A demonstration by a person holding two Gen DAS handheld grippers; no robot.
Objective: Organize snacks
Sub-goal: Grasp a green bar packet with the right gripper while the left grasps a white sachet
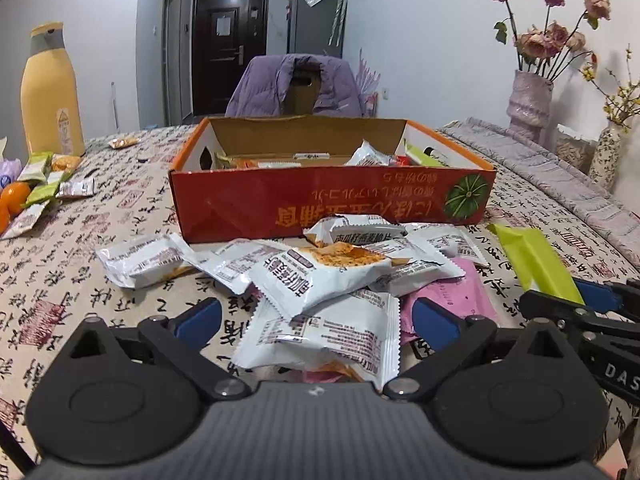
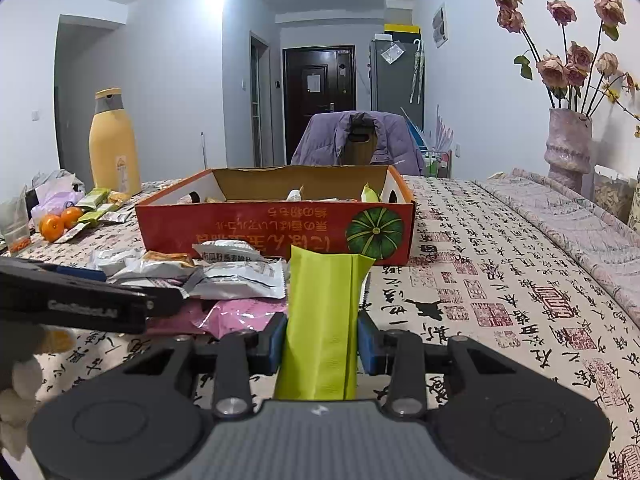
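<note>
An orange cardboard box (image 1: 256, 204) with several snacks inside stands mid-table; it also shows in the right wrist view (image 2: 240, 228). A pile of white snack packets (image 1: 320, 268) and a pink packet (image 1: 452, 292) lies in front of it. My left gripper (image 1: 316, 320) is open, its fingers either side of the nearest white packet (image 1: 328, 336). My right gripper (image 2: 322, 344) is shut on a lime-green packet (image 2: 324, 312), held upright just right of the pile; it also shows in the left wrist view (image 1: 536, 260).
A yellow bottle (image 1: 50, 92), oranges (image 1: 14, 198) and more green and white packets (image 1: 44, 188) sit at the left. Vases with flowers (image 1: 528, 100) stand at the far right on a folded cloth. A chair with a purple jacket (image 1: 296, 84) is behind the box.
</note>
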